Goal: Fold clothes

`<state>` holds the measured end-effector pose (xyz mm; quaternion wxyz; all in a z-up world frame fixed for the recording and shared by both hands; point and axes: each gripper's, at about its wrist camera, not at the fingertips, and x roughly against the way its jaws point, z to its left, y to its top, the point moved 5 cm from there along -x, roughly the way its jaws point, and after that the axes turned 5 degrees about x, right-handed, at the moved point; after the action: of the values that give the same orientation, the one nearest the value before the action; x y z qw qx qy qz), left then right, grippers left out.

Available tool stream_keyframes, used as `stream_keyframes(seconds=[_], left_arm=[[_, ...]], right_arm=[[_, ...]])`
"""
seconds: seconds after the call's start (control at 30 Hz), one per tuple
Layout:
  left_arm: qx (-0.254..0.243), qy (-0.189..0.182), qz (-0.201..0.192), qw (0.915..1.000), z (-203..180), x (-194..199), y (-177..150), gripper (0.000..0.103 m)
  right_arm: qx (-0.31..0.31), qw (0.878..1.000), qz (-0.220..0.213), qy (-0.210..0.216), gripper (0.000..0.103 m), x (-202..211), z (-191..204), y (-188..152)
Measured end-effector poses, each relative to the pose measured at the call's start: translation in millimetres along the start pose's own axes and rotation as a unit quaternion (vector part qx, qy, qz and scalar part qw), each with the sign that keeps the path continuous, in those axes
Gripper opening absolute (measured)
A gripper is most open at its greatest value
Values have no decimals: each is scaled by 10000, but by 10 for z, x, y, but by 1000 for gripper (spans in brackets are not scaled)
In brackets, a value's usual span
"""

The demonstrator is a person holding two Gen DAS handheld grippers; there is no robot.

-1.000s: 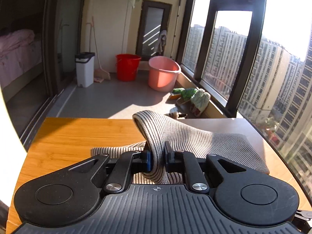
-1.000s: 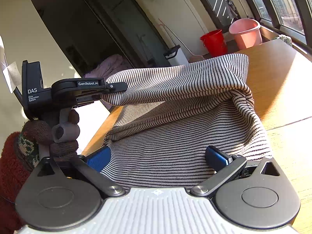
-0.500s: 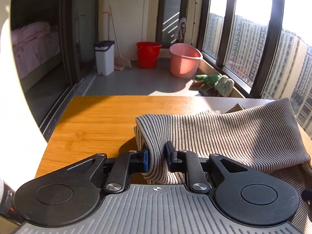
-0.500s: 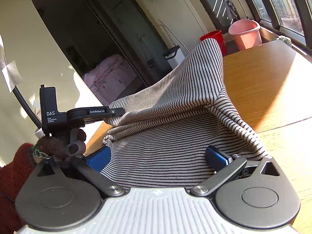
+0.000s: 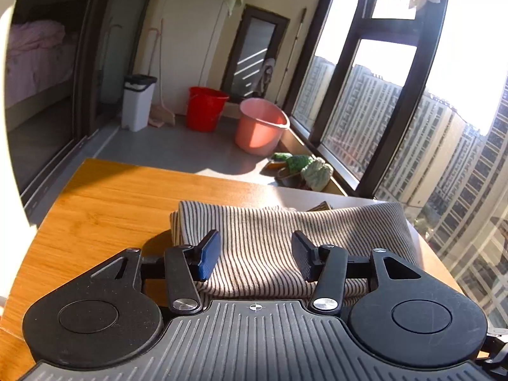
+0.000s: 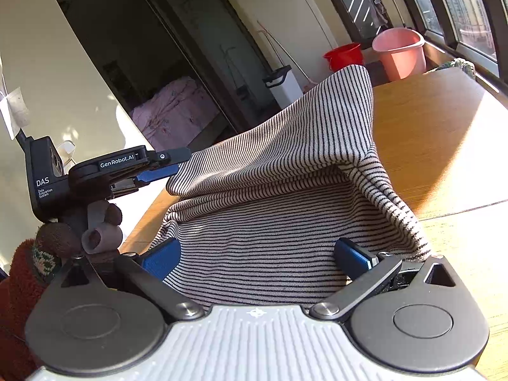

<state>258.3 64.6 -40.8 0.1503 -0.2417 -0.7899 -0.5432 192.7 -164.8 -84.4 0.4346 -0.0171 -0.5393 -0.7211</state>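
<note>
- Striped garment (image 5: 285, 238) doubled over on wooden table (image 5: 111, 206).
- Left gripper (image 5: 255, 255) spread wide, holding nothing.
- Right gripper (image 6: 263, 255) likewise agape, straddling cloth.
- Risk: raised top layer slumping crooked, unpinned.

The garment (image 5: 285, 241) lies on my bench (image 5: 111, 209), between my left tongs (image 5: 255, 255); buckets (image 5: 260, 130) stand behind

We cannot see the near edge of the striped grey knit garment (image 5: 270, 254): it runs under the black left gripper (image 5: 255, 255) body. In the right wrist view, that garment (image 6: 285, 190) covers the wooden table (image 6: 444, 146) beneath, and a dark red sleeve (image 6: 19, 285) is cut off at the frame's left edge.
</note>
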Motion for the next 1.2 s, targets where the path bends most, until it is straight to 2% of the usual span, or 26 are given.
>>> stream_keyframes(seconds=[0.07, 0.13, 0.2, 0.27, 0.37, 0.43, 0.53, 0.63, 0.73, 0.77, 0.8, 0.87, 0.9, 0.97, 1.03, 1.13, 1.2], left_arm=[[96, -37, 156, 9998, 51, -86, -122, 56], [-7, -70, 146, 9999, 28, -89, -157, 57], [-111, -102, 136, 9998, 5, -92, -192, 65], [-214, -134, 126, 9996, -18, -94, -228, 71], [-369, -183, 110, 9991, -52, -98, -281, 81], [-459, -220, 96, 9987, -77, -100, -299, 89], [-413, -333, 105, 9985, -67, -108, -303, 90], [-359, -528, 187, 9978, -71, -130, -305, 90], [-168, -591, 128, 9980, -40, -106, -225, 90], [-8, -571, 50, 9984, 2, -87, -164, 90], [143, -468, -46, 9988, 56, -69, -101, 92], [298, -186, -77, 9994, 180, -92, -14, 96], [338, -26, -53, 9994, 247, -117, 20, 95], [419, 122, 72, 9990, 342, -165, 41, 84], [457, 44, 89, 9989, 349, -155, 57, 80], [332, -139, 5, 9994, 249, -106, 76, 79], [-11, -122, 26, 9999, 128, -126, 46, 68]], right_arm=[[318, 9988, -242, -267, 102, 85, 42, 170], [717, 9940, -553, -613, 90, 137, 120, 452], [980, 9889, -710, -858, 66, 118, 188, 710], [1058, 9875, -717, -920, 57, -46, 220, 951], [1048, 9884, -489, -988, 57, -404, 176, 1077], [916, 9889, -181, -1153, 57, -625, 35, 1015], [746, 9838, 123, -1625, 54, -795, -277, 783], [990, 9816, -102, -1630, 54, -735, -357, 623], [1005, 9818, -132, -1606, 61, -729, -343, 614], [1010, 9819, -142, -1598, 66, -727, -338, 611], [1015, 9819, -152, -1591, 72, -725, -334, 608], [1025, 9820, -172, -1575, 77, -721, -325, 601], [1030, 9821, -183, -1567, 78, -719, -320, 598], [1040, 9822, -203, -1552, 78, -715, -311, 592], [1049, 9823, -223, -1536, 78, -711, -302, 586], [1008, 9825, -293, -1535, 79, -687, -300, 573], [979, 9824, -356, -1549, 80, -663, -301, 567]])
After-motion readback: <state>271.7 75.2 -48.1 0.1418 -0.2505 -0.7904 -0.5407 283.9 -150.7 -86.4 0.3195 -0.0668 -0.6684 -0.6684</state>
